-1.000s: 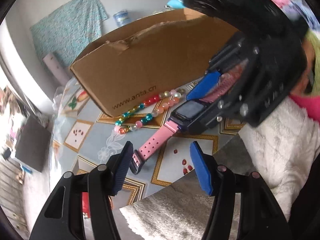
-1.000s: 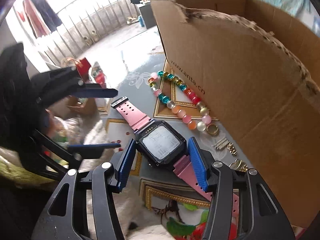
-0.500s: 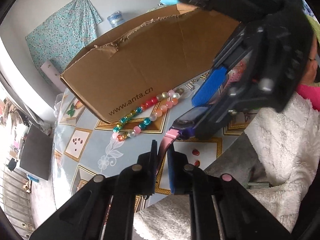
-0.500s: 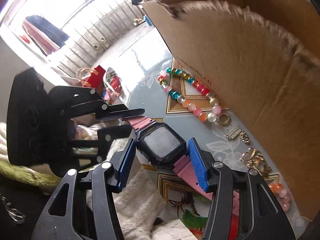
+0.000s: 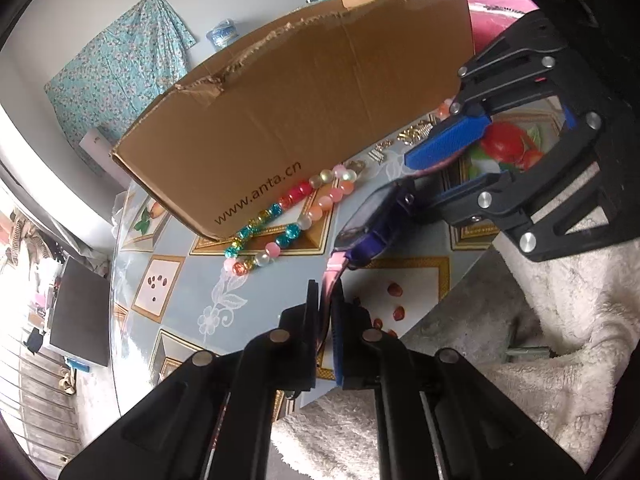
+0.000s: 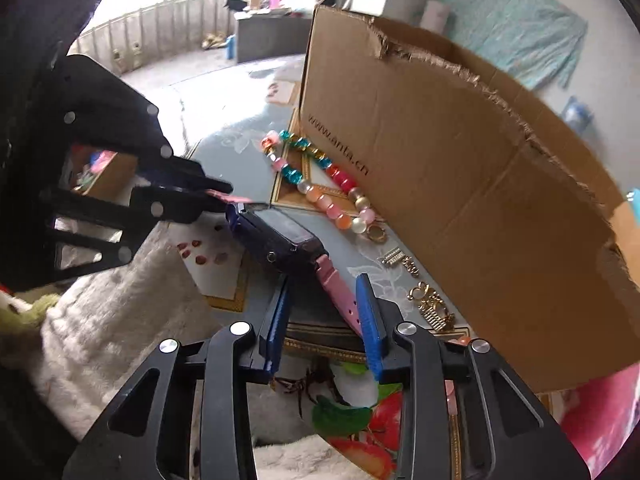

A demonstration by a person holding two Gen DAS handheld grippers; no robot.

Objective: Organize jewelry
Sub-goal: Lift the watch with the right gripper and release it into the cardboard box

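Note:
A pink-strapped watch with a dark face (image 5: 374, 216) (image 6: 282, 238) hangs in the air between both grippers, above the table edge. My left gripper (image 5: 326, 300) is shut on one pink strap end; it shows at the left of the right wrist view (image 6: 218, 196). My right gripper (image 6: 322, 304) has its blue pads either side of the other strap, with a gap showing; it also shows in the left wrist view (image 5: 440, 164). A multicoloured bead bracelet (image 5: 288, 216) (image 6: 320, 180) lies on the table against a cardboard box (image 5: 304, 120) (image 6: 460, 184).
Small gold pieces (image 6: 432, 306) (image 5: 408, 136) lie on the patterned tablecloth (image 5: 168, 292) beside the box. A fluffy white blanket (image 5: 560, 340) (image 6: 112, 312) lies at the near table edge.
My left gripper closed on the pink strap. My right gripper slid off the watch face toward the other strap. The watch tilted and lifted.

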